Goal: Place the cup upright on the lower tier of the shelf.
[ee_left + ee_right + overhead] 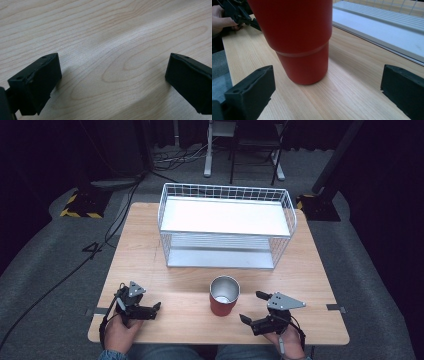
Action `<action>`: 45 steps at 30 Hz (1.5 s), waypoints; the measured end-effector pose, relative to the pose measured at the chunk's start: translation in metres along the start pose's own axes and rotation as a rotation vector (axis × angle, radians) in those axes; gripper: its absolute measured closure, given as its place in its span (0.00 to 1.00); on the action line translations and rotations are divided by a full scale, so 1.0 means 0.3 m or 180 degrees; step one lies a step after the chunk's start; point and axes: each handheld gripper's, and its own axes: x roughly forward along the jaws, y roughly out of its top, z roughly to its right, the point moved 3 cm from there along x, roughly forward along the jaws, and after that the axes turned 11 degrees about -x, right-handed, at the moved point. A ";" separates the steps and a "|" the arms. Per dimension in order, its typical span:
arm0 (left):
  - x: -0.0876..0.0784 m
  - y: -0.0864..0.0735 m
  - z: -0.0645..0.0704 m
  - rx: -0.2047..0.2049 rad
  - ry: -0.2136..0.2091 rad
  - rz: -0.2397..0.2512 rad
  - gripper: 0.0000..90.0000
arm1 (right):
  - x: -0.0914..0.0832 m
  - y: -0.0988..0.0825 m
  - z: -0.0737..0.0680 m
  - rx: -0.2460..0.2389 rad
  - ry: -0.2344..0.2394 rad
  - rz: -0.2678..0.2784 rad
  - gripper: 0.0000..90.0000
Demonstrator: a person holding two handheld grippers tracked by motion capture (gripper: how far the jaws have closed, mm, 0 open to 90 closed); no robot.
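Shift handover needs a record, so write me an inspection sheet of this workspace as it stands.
Surface: wooden table, light grain, no spills seen.
Job's things: red cup upright near the front edge, open top, inside looks steel; white wire rack with two shelves at the back, both shelves bare.
Clutter: nothing seen.
Grippers: left gripper open, low over bare wood; right gripper open, aimed at the cup, not touching it.
Cables: black cables cross the floor on the left; more lie behind the table.
Surroundings: grey carpet, dark curtains, yellow-black striped stand bases, white desk legs behind.
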 end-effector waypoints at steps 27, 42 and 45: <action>0.000 0.000 0.000 0.0001 0.0001 -0.0003 0.01 | 0.181 0.024 -0.070 -0.0089 0.0048 -0.0103 0.00; 0.000 0.000 0.000 0.0000 0.0000 0.0000 0.01 | 0.245 0.048 -0.090 -0.0049 0.0013 -0.0224 0.03; 0.000 0.000 0.000 0.0001 0.0001 0.0000 0.01 | 0.250 0.048 -0.088 -0.0068 0.0014 -0.0282 0.04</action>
